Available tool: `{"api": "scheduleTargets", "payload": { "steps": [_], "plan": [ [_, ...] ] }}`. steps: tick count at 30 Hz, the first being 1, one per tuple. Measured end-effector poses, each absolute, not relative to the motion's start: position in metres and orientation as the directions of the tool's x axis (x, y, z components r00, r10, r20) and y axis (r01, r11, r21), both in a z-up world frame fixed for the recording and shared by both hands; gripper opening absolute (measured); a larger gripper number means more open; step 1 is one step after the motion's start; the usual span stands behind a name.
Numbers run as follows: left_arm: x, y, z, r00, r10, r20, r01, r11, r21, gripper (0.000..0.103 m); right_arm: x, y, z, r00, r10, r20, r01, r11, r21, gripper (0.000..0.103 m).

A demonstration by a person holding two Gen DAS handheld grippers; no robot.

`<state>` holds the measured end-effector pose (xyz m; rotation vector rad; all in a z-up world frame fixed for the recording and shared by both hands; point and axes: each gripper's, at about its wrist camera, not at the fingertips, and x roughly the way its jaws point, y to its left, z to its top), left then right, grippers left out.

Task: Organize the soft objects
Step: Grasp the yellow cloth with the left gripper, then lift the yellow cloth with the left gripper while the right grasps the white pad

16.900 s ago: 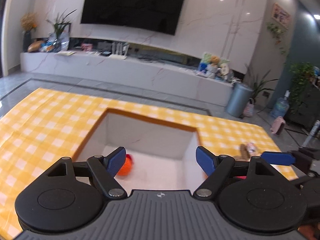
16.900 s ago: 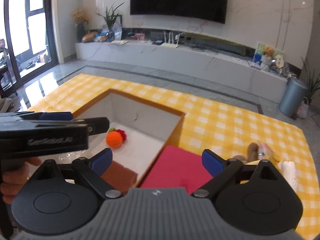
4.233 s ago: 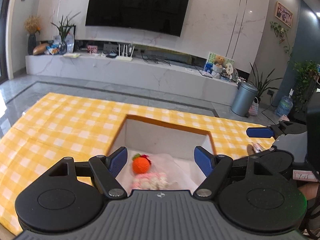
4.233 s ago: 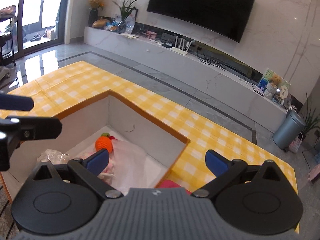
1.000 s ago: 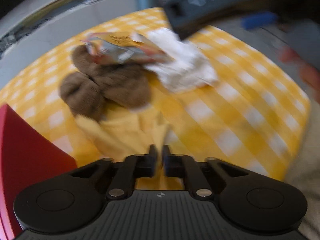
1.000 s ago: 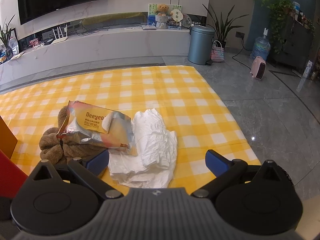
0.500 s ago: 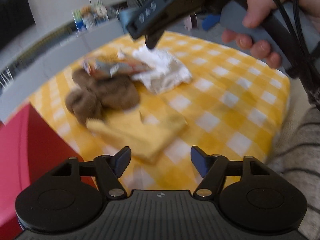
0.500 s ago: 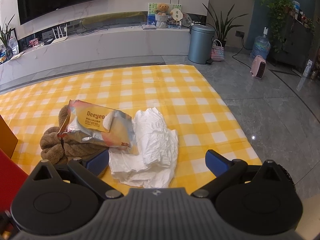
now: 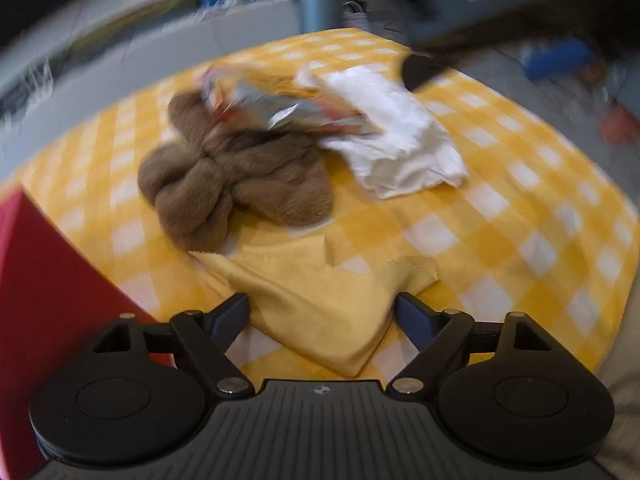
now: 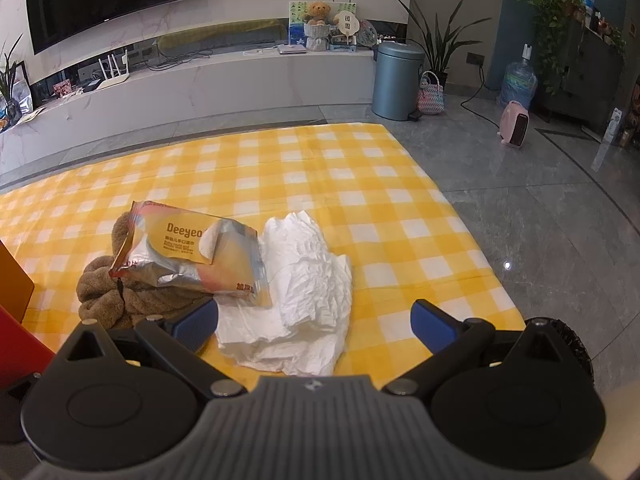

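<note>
**Yellow cloth lies loose between spread fingers**

The left gripper (image 9: 322,316) has just been opening its fingers wide; the yellow cloth (image 9: 320,300) lies between them on the checked surface (image 9: 500,216), unpinched (view blurred). The right gripper (image 10: 314,326) hangs wide over the white cloth (image 10: 304,296), beside a wipes packet (image 10: 192,256) atop a brown plush (image 10: 104,284).

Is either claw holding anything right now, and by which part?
Nothing is held. The left claw, just opened, stands wide around the folded yellow cloth without pinching it. The right claw is open over the crumpled white cloth.
</note>
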<state>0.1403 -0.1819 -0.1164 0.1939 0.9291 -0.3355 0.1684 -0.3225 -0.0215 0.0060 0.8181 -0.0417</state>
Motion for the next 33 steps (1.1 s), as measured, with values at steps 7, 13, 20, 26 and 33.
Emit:
{"api": "scheduleTargets", "payload": {
  "steps": [7, 13, 20, 26, 33],
  "plan": [
    [0.139, -0.183, -0.108, 0.549, -0.166, -0.819, 0.326, 0.945, 0.027, 0.042, 0.169, -0.324, -0.023, 0.68, -0.032, -0.733, 0.042, 0.999, -0.005, 0.1],
    [0.135, -0.187, -0.104, 0.552, -0.133, -0.823, 0.363, 0.927, 0.094, 0.007, 0.17, -0.326, -0.027, 0.671, -0.025, -0.741, 0.043, 0.999, 0.005, 0.1],
    [0.12, -0.177, -0.065, 0.574, -0.25, -0.78, 0.383, 0.923, -0.014, 0.007, 0.171, -0.331, -0.03, 0.662, -0.027, -0.749, 0.049, 0.999, 0.007, 0.1],
    [0.112, -0.163, -0.033, 0.569, -0.321, -0.757, 0.389, 0.916, -0.096, 0.007, 0.172, -0.33, -0.033, 0.659, 0.026, -0.752, 0.006, 0.999, 0.04, 0.1],
    [0.099, -0.136, -0.006, 0.619, -0.373, -0.691, 0.379, 0.912, -0.153, 0.007, 0.178, -0.314, -0.043, 0.645, 0.076, -0.76, -0.075, 0.997, 0.036, 0.1]
  ]
}}
